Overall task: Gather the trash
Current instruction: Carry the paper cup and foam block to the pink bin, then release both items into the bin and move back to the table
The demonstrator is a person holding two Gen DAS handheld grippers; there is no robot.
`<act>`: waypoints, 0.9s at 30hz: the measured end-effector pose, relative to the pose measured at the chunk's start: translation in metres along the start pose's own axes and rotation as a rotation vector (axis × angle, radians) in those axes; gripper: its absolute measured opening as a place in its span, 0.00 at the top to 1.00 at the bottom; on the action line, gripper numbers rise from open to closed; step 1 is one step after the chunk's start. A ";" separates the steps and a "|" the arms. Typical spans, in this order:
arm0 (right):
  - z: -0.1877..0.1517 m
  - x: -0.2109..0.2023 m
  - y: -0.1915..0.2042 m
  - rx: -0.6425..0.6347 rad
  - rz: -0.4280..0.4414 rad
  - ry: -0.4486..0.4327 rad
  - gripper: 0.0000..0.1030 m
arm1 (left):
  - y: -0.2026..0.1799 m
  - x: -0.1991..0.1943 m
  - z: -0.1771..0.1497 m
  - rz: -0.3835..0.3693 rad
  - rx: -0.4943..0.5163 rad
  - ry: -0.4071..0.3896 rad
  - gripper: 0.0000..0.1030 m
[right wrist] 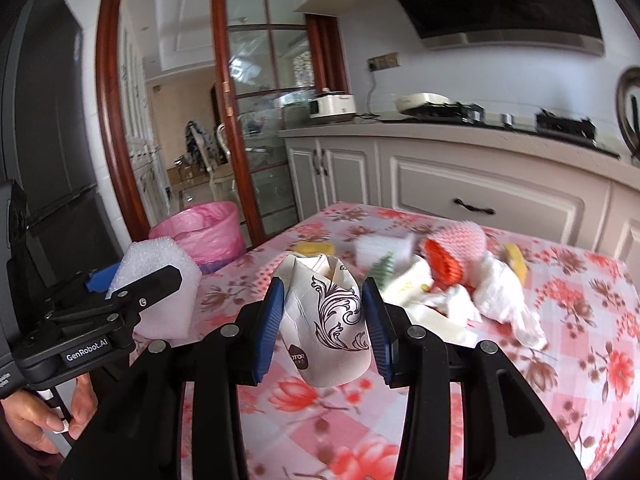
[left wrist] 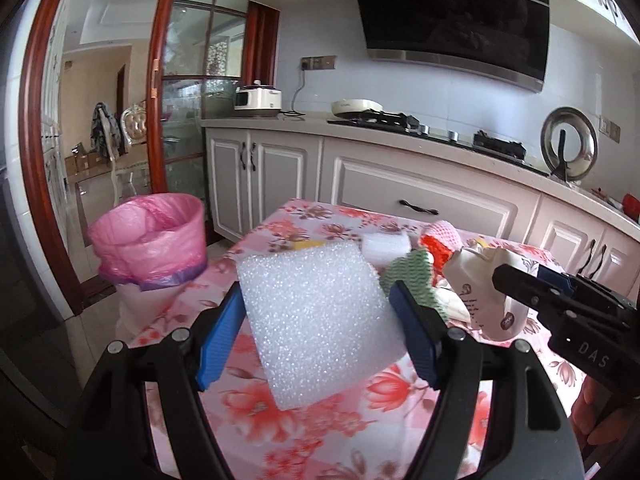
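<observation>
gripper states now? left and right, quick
Left gripper: closed on the foam block.
Right gripper: closed on the crumpled paper cup.

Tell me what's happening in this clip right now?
A person is clearing trash off a floral table with a gripper in each hand. The left gripper is shut on a white foam block, and the right gripper is shut on a crumpled paper cup. More scraps remain on the table, including crumpled tissue. The pink-lined trash bin stands beyond the table's left corner.
</observation>
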State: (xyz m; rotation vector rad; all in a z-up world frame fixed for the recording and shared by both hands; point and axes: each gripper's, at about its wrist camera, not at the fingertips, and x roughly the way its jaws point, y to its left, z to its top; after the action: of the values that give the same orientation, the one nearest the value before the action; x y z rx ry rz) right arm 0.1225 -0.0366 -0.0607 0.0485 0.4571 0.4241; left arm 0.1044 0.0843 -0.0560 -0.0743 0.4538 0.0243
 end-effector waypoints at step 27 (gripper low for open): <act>0.122 0.250 0.164 -0.153 0.326 0.053 0.61 | 0.247 0.103 0.093 0.266 -0.129 0.015 0.31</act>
State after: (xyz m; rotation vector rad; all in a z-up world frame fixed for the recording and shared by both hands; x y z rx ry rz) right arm 0.3150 0.2209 -0.0328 -0.0371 0.4690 0.7812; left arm 0.2275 0.3382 -0.0338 -0.1404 0.4747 0.3141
